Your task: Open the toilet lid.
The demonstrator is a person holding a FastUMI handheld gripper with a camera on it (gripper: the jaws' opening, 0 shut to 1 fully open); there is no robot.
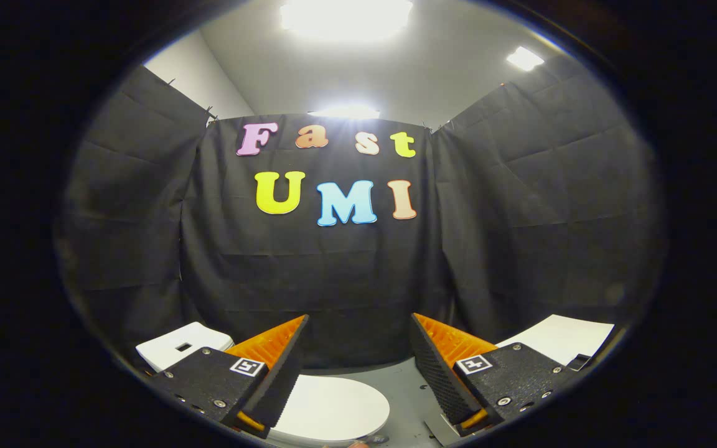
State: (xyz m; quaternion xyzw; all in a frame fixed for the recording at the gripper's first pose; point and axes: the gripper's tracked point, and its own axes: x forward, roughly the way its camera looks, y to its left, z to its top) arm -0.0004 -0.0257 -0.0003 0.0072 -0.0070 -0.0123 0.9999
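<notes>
While your gripper hangs above the toilet, its two fingers stand spread wide, pinching nothing: black ribbed pads, orange ridged backs. Below and between them, nearer the left finger, lies the toilet lid, smooth, white, oval, lying flat and closed. To the far left sits the white boxy tank. A flat white panel lies right, on grey floor.
</notes>
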